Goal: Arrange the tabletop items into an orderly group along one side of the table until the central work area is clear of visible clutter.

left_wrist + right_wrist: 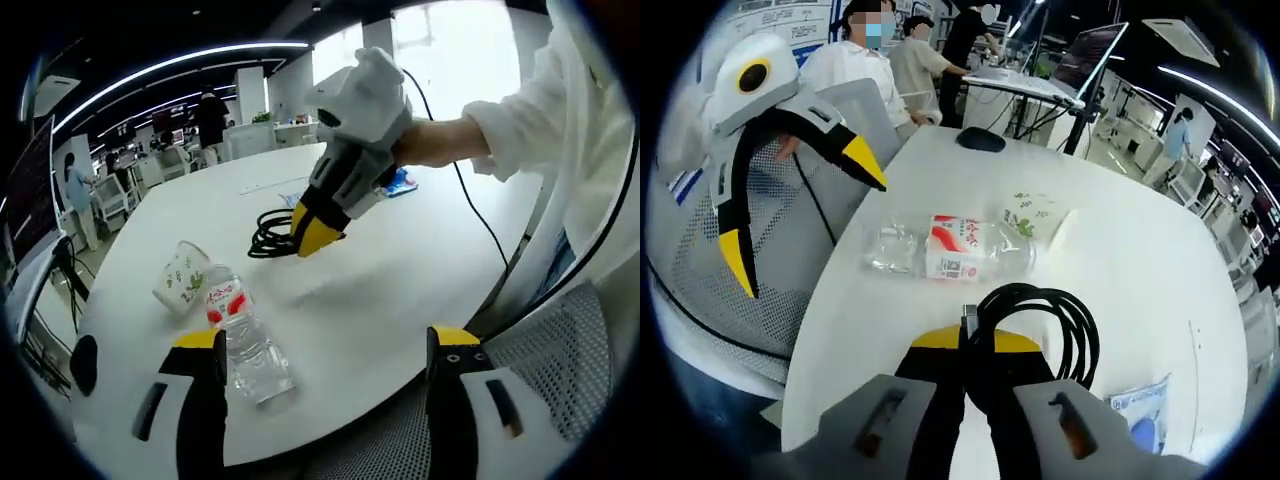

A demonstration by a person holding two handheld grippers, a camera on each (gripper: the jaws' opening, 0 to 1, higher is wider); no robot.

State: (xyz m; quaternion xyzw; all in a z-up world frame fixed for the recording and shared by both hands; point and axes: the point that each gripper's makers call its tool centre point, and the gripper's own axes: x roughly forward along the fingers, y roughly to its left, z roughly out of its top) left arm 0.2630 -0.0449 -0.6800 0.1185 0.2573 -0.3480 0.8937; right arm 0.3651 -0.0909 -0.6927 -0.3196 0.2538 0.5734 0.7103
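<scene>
A clear water bottle (245,335) with a red-and-white label lies on its side on the white table (400,270), just beyond my left jaw. A paper cup (182,278) with a green print lies tipped over behind it. My left gripper (325,345) is open with nothing between its jaws, near the table's edge. My right gripper (318,236) is shut on a coiled black cable (268,232). In the right gripper view, my right gripper (975,342) pinches the cable (1070,325); beyond it lie the bottle (950,250) and the cup (1035,218). The left gripper (800,210) hangs open at upper left.
A blue-and-white packet (400,183) (1140,415) lies on the table beyond the cable. A black rounded object (980,138) sits near the table's far end. A grey mesh chair (770,260) stands at the table's edge. People stand and sit at desks behind.
</scene>
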